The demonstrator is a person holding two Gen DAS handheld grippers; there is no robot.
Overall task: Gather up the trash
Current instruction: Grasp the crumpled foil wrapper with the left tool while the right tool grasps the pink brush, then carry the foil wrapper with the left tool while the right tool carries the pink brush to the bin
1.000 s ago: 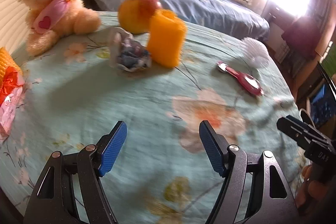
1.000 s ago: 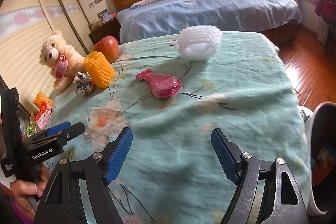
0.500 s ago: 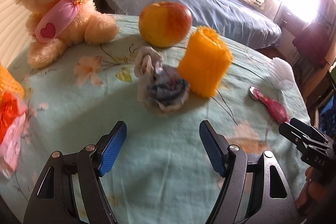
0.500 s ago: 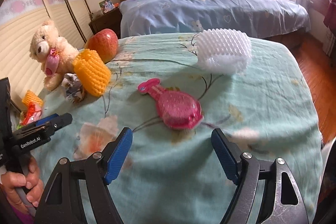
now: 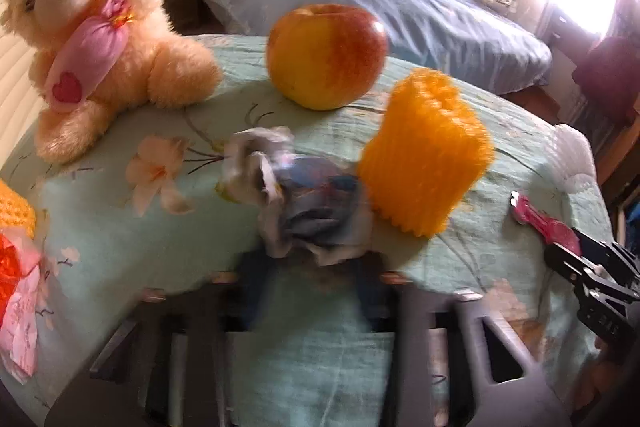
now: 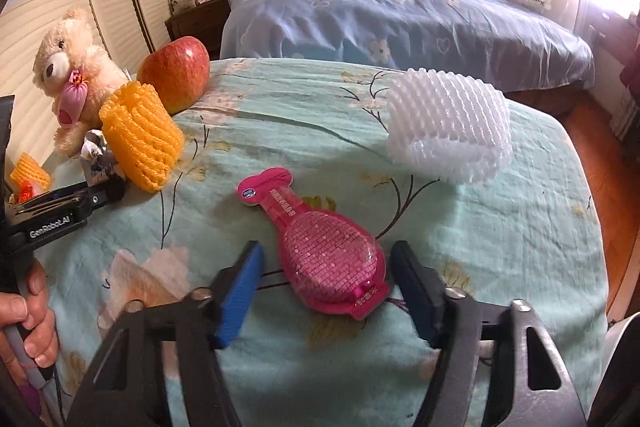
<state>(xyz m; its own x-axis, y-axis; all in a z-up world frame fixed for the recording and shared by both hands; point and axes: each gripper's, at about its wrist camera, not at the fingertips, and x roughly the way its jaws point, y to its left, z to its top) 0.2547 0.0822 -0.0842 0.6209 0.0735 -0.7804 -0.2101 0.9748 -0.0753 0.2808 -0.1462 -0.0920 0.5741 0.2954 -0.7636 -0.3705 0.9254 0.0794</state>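
Presently catalogued, from my two tools over the flowered counter (image 6: 520, 227):

1. Left tool (image 5: 312, 291): blurred with motion; its blue pads flank the near edge of the crumpled wrapper (image 5: 304, 203). Jaws look partly drawn in, not yet pinching.
2. Crumpled wrapper: on the counter, touching the orange foam sleeve (image 5: 424, 155) on its right, in front of the apple (image 5: 326, 55). Teddy bear (image 5: 92, 39) sits well to the left; a red-and-pink packet (image 5: 20, 303) lies at the left edge.
3. Right tool (image 6: 326, 291): jaws apart, pads either side of the wide end of the pink blister pack (image 6: 320, 247), touching nothing.
4. White foam sleeve (image 6: 448, 127): beyond the pink pack, apart from it.

Handling note, as I judge it: push the left tool a little further so the pads bite the wrapper's bulk, not a loose flap, and keep clear of the orange sleeve. With the right, lower the pads to the cloth before closing, since the pack lies flat.

Change since half a second ago: both tools have advanced. The wrapper, then ahead of my left pads, now sits at them; the pink pack, then in front, now lies between my right pads.
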